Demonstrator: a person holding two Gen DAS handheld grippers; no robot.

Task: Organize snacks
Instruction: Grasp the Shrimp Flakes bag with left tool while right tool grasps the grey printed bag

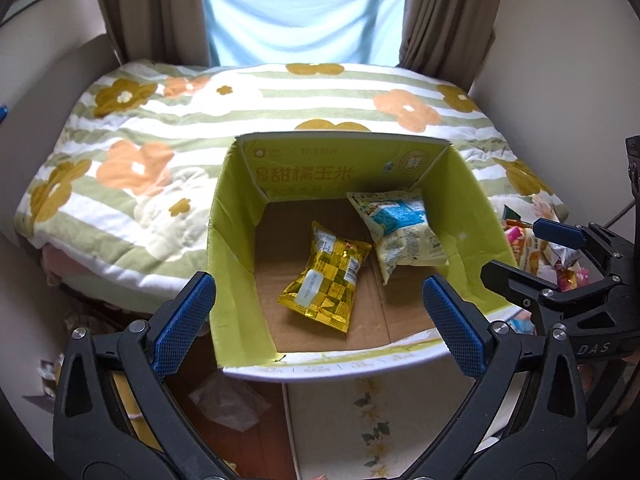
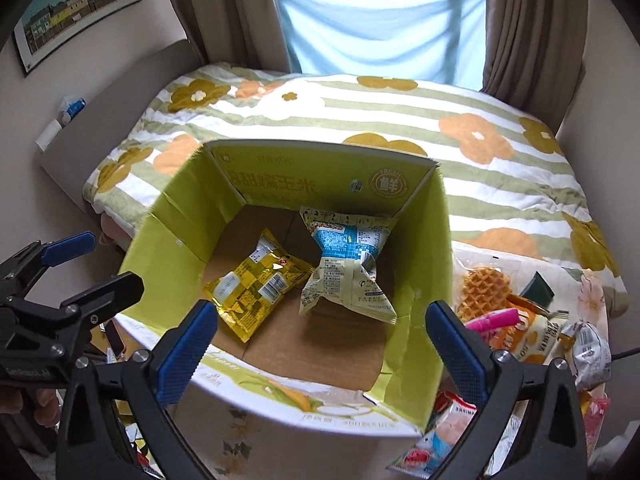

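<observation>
An open green cardboard box [image 1: 236, 216] [image 2: 424, 248] stands in front of the bed. Inside lie a yellow snack packet [image 1: 326, 276] [image 2: 258, 286] and a pale packet with a blue label [image 1: 402, 232] [image 2: 348, 268], side by side on the box floor. My left gripper [image 1: 320, 320] is open and empty above the box's near rim. My right gripper [image 2: 322, 344] is open and empty above the box's near edge. Each gripper shows at the side of the other's view: the right one [image 1: 536, 252], the left one [image 2: 100, 264].
A pile of loose snacks lies right of the box: a waffle pack [image 2: 484, 288], a pink packet [image 2: 496, 318], an orange-and-white bag [image 2: 532, 336], more packets [image 1: 532, 252]. A bed with a flowered quilt [image 1: 168, 152] [image 2: 500, 160] is behind. Clutter lies on the floor at left [image 1: 228, 400].
</observation>
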